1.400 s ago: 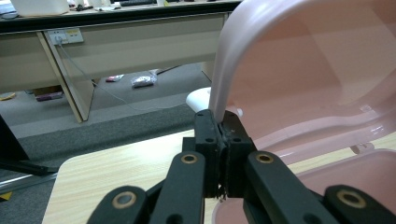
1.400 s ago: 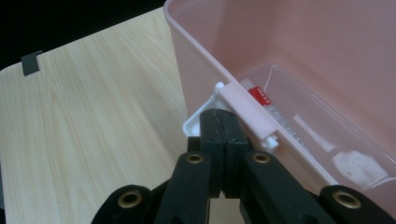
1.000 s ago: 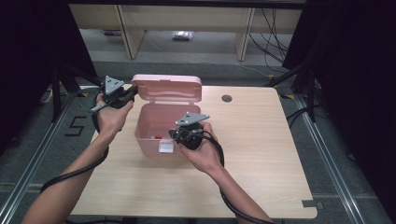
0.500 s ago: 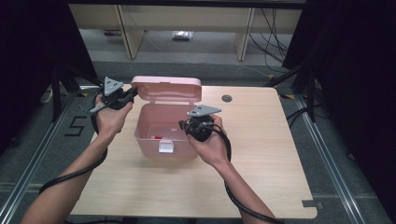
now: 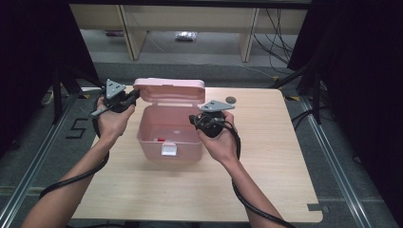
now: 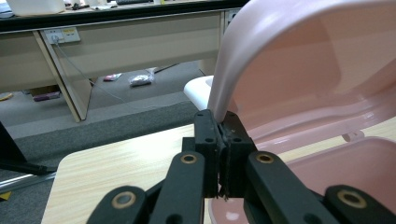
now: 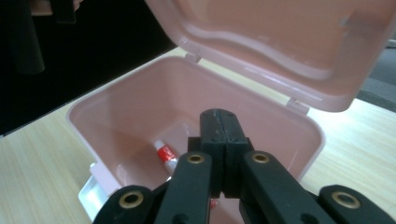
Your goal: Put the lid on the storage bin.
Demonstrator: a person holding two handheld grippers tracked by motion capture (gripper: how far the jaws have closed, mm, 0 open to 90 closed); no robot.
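Note:
A pink plastic box (image 5: pixel 190 148) stands on the wooden table with its lid (image 5: pixel 168 90) swung up at the back. My left gripper (image 5: pixel 135 95) is shut on the lid's left edge (image 6: pixel 233 70) and holds it upright, the pads (image 6: pixel 208 128) pinching the thin rim. My right gripper (image 5: pixel 194 119) hovers shut over the box's right rim with nothing in it. In the right gripper view the shut jaw tips (image 7: pixel 219 119) point down into the box (image 7: pixel 116 93). A small white and red tube (image 7: pixel 164 154) lies on the box's bottom.
A white latch (image 5: pixel 169 150) hangs on the box's front wall. A small dark round disc (image 5: pixel 231 99) lies on the table (image 5: pixel 266 166) behind the right hand. Beyond the table's far edge are floor, cables and wooden shelving.
My right gripper has risen out of the box's front part and drifted right, to above the right rim. The left gripper and the lid have stayed put.

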